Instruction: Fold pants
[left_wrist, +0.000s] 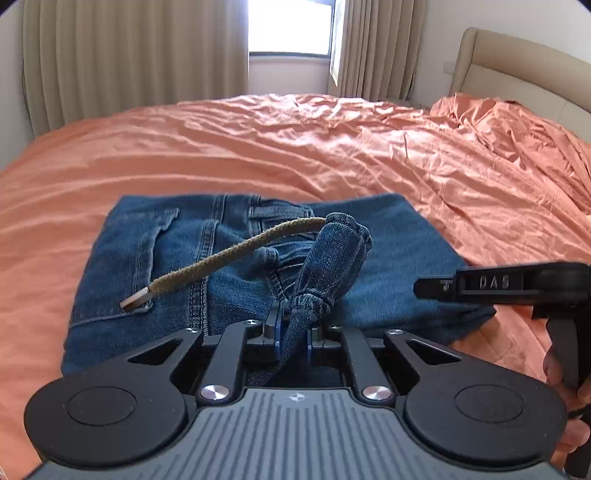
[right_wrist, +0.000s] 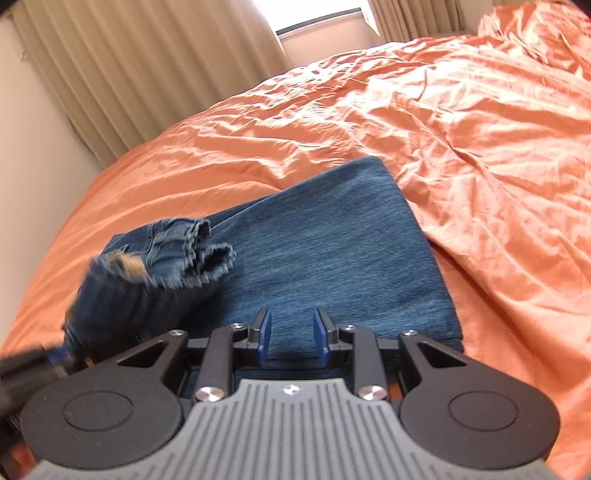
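The pants (left_wrist: 388, 243) lie folded on the orange bed (left_wrist: 258, 147), where the left tongs (left_wrist: 293, 328) pinch a bunched denim end to carry it over the stack, while the right tongs (right_wrist: 291, 338) hover above, parted and empty.

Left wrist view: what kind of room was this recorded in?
A bedroom, most likely: a bed under a rumpled orange sheet, a padded beige headboard, and a curtained window. Jeans lie on the sheet.

Two close, downward-tilted wrist views over the same jeans (left_wrist: 388, 236), bed (right_wrist: 461, 129).
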